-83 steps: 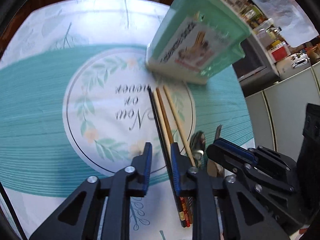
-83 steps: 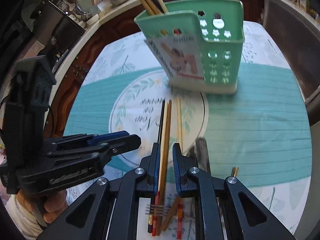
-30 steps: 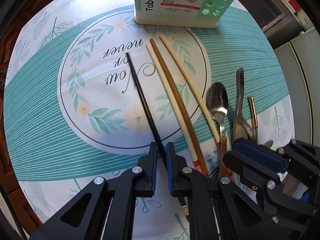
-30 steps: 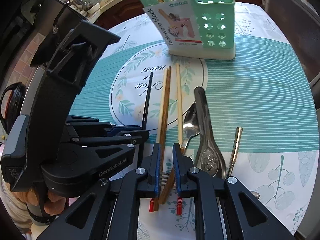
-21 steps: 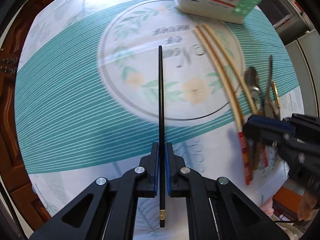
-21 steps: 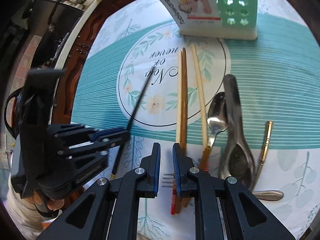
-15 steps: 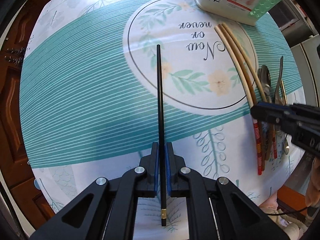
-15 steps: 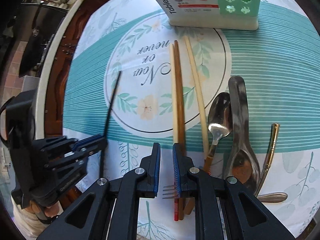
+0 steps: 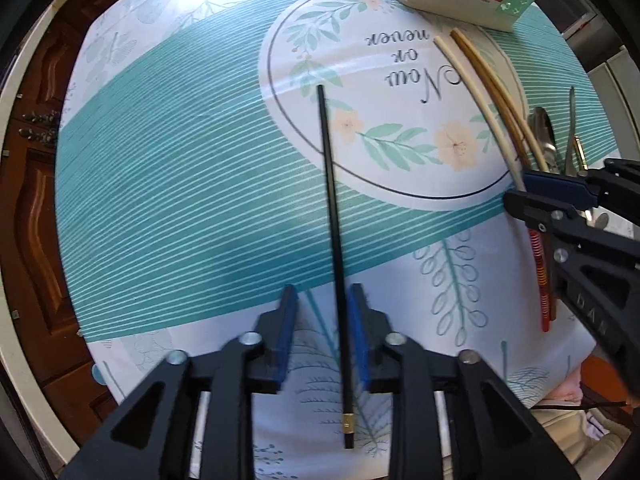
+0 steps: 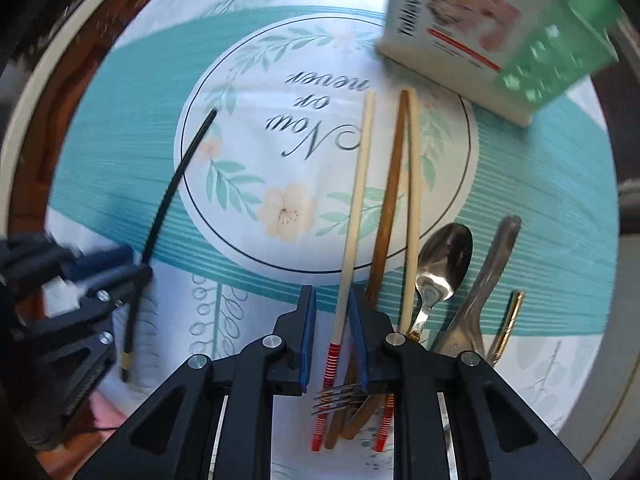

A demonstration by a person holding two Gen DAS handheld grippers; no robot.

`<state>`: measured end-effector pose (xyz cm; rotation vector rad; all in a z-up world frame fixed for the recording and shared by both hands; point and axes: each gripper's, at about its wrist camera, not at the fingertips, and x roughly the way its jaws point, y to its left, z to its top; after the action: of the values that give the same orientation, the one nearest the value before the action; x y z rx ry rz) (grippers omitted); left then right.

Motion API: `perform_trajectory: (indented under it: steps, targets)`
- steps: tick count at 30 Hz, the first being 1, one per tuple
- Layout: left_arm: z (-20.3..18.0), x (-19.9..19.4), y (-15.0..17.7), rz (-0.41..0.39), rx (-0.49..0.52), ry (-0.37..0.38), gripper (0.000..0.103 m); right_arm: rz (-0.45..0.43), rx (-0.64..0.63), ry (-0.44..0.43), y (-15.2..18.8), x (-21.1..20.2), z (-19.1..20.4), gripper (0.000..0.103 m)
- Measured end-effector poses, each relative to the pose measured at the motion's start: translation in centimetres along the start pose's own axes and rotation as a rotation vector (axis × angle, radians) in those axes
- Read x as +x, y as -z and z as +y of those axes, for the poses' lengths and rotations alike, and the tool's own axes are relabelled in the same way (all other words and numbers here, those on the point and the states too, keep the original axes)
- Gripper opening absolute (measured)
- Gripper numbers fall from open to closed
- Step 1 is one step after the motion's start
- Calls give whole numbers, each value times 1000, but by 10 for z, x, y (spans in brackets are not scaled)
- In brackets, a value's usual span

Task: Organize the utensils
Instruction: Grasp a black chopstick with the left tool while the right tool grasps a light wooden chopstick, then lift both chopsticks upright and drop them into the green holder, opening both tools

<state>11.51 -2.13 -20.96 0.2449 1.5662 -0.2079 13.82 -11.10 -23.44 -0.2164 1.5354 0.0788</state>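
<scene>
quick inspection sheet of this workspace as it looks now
surface: round table with teal floral tablecloth, lying flat.
job's things: black chopstick lying apart from the rest; three wooden chopsticks, spoons and a fork grouped together; green tableware holder standing upright.
clutter: nothing seen.
grippers: left tool opening, black chopstick between its pads, not pressed; right tool opening astride a pale chopstick.
cables: thin black cable by the table edge.
surroundings: wooden cabinet doors.

Black chopstick [image 9: 334, 236] flat on tablecloth [image 9: 180, 184]
</scene>
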Motion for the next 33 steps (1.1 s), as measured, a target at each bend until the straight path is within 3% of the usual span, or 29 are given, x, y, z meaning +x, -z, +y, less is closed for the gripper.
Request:
perform_trajectory:
  steps: [4,8,10,15,22,26,29,33]
  targets:
    - [4,2,1,21,-15,25,30,13,-34,11,-7,-1,10,12]
    - [3,4,2,36,11,52,4,-5,-36,-7,-9,-5,11,8]
    - [2,1,2,32,5,49,4,-25,-29,-41,1,-10,2,6]
    - [6,-4,8,-30,-42,70,3,-78,69,-316,20,-18,-29,5]
    - [13,-36,30,-235,-111,144,3,-328,177,-586,50,-45,-62,5]
    - [16,-61,40,-397,-132,137,3,-485,167,-602,68,-67,-65,5]
    - [18,-80,45,-507,-144,150,3,-559,174,-635,83,-80,-66,5]
    - [19,-103,52,-638,-150,128,3,-646,150,-618,87,-97,-68,5]
